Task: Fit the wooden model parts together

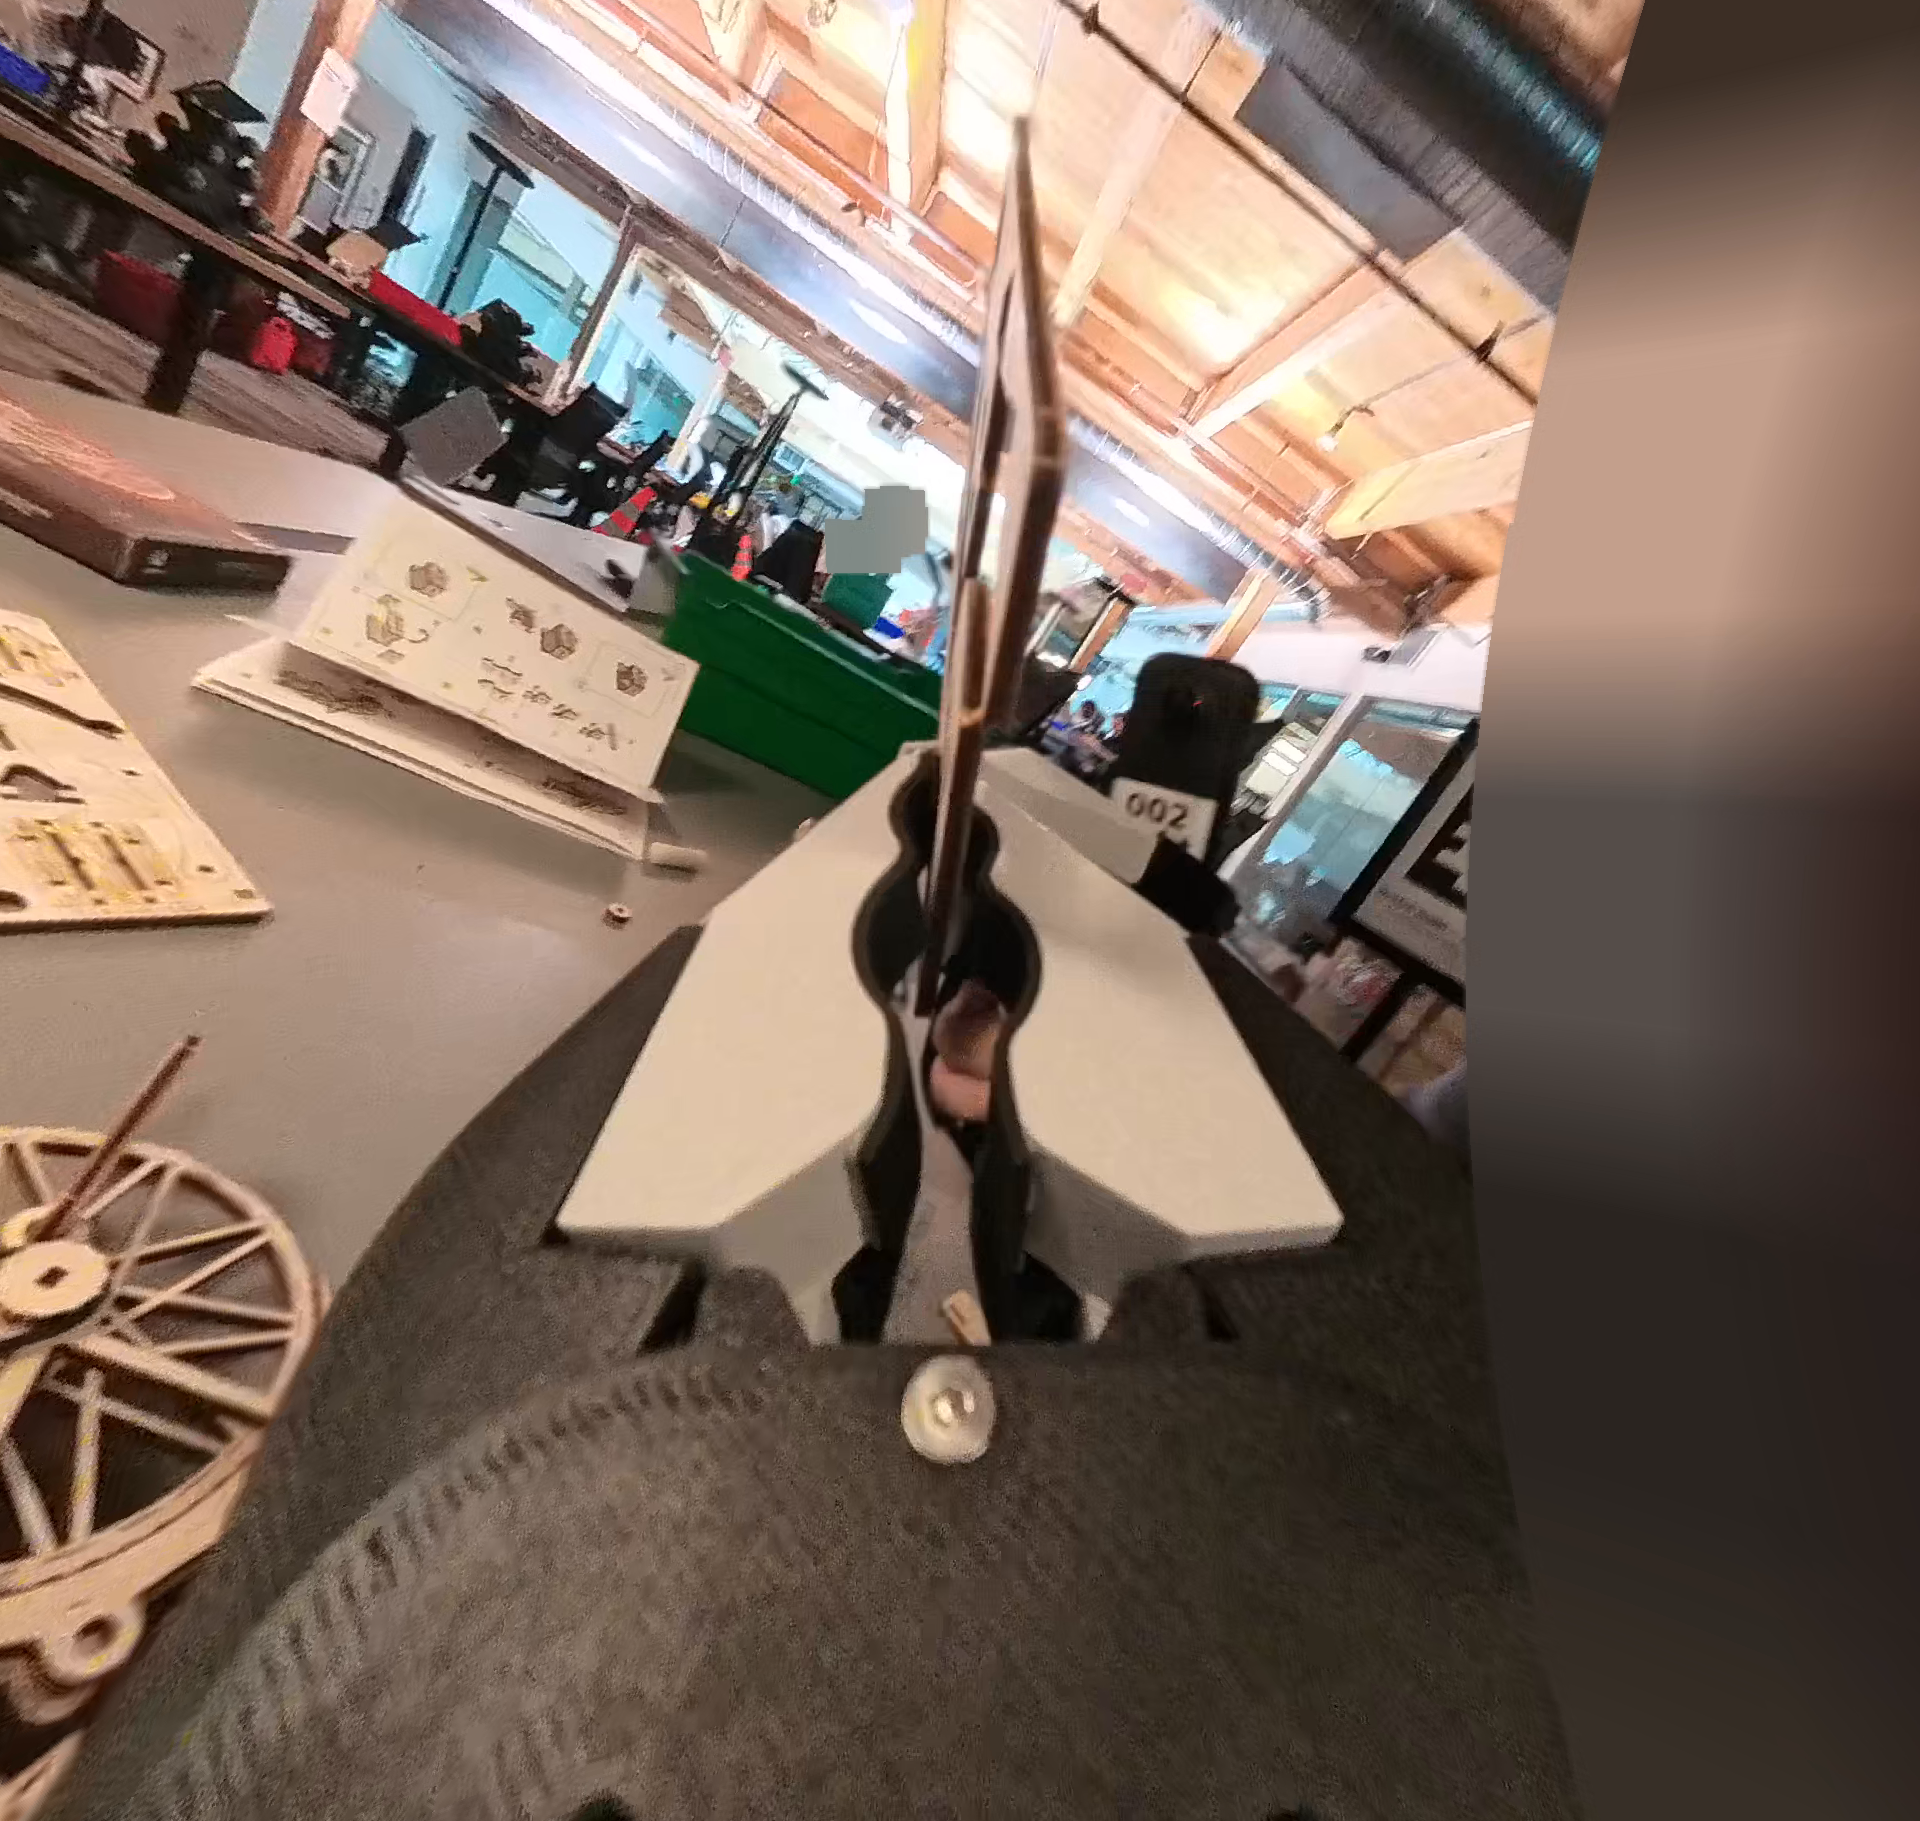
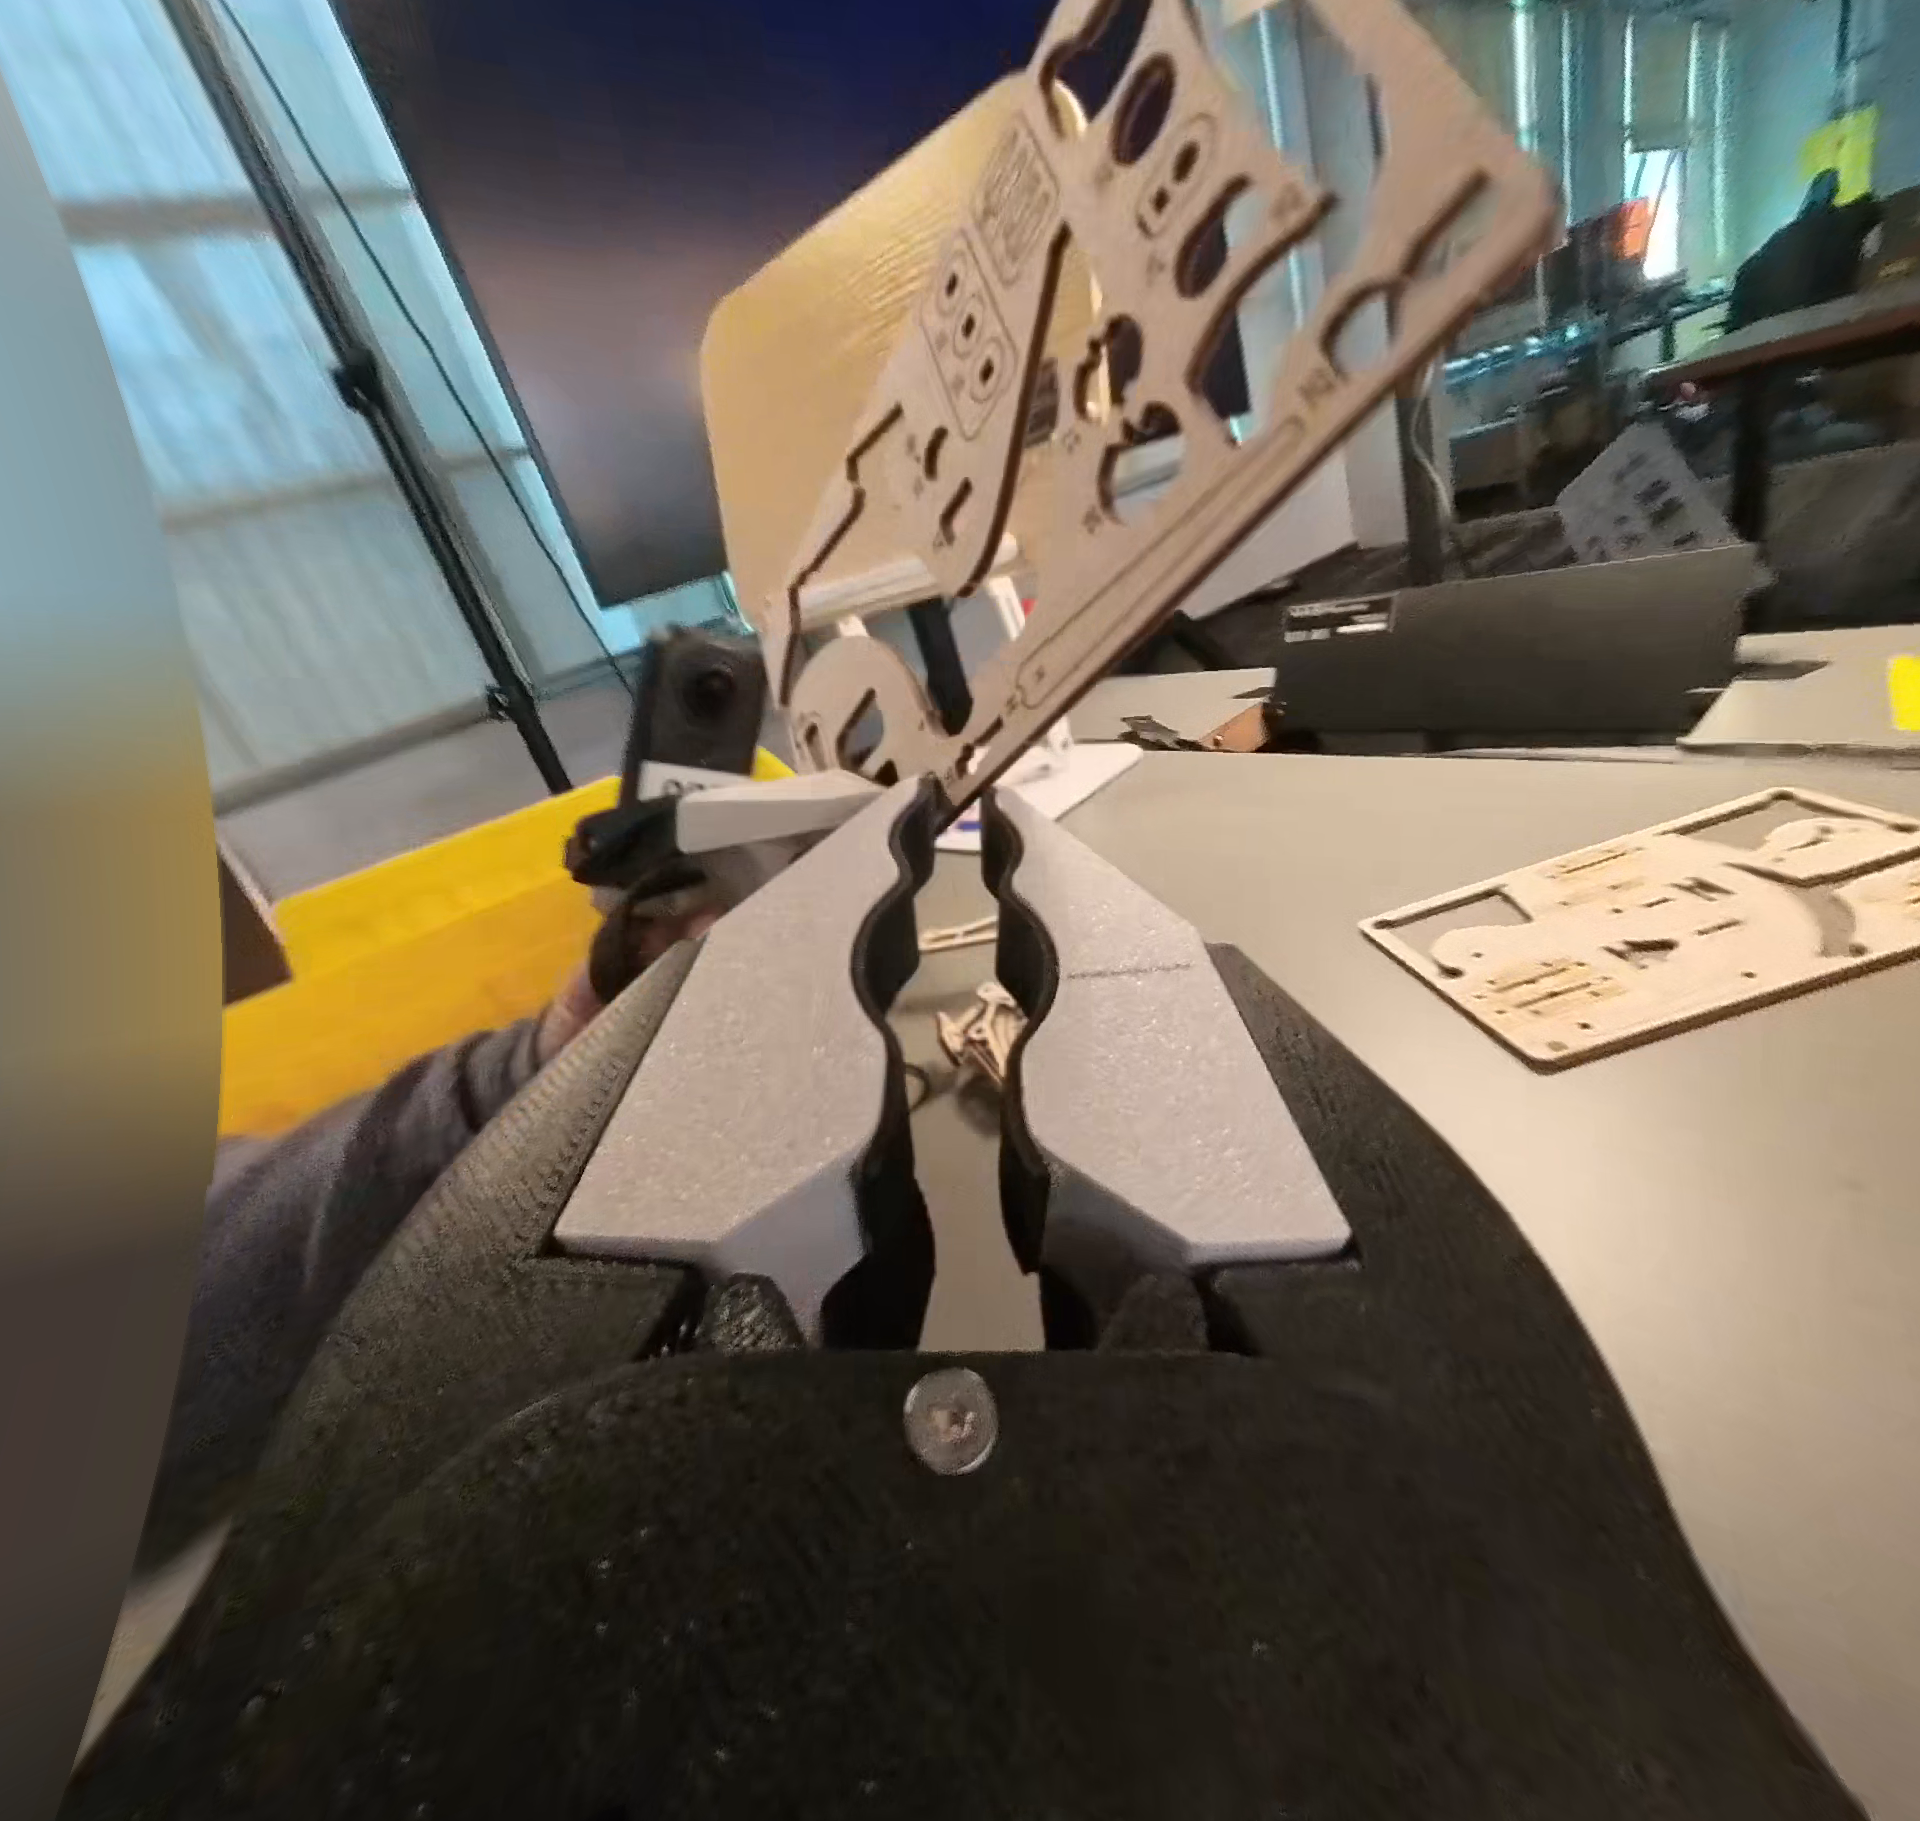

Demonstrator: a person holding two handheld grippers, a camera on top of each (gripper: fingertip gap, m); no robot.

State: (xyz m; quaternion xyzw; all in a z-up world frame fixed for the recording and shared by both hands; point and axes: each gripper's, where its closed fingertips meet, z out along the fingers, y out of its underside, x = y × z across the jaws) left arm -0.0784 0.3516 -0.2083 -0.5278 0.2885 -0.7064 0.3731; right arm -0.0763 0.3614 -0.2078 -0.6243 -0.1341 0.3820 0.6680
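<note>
My left gripper (image 1: 940, 763) is shut on a thin wooden parts sheet (image 1: 1008, 483), which I see edge-on, standing up out of the fingers. In the right wrist view the same sheet (image 2: 1195, 317) shows broadside, tilted, with many cut-outs, held in the air above the grey table (image 2: 1455, 1252). The left gripper (image 2: 769, 805) grips its lower left part. My right gripper (image 2: 951, 800) has its jaws a little apart, and the sheet's lower corner sits right at its tips. A partly built wooden wheel (image 1: 114, 1356) lies at the lower left.
Another parts sheet (image 2: 1662, 930) lies on the table at the right, and one (image 1: 94, 815) at the left. Small wooden pieces (image 2: 977, 1033) lie under my right fingers. An instruction booklet (image 1: 488, 649), a green bin (image 1: 790, 670), a yellow bin (image 2: 416, 940) and a dark box (image 2: 1507, 639) are around. Less than 4 cm separates the two grippers' tips. The partly built wooden wheel (image 1: 114, 1356) is about equally far from each gripper, around 15 cm.
</note>
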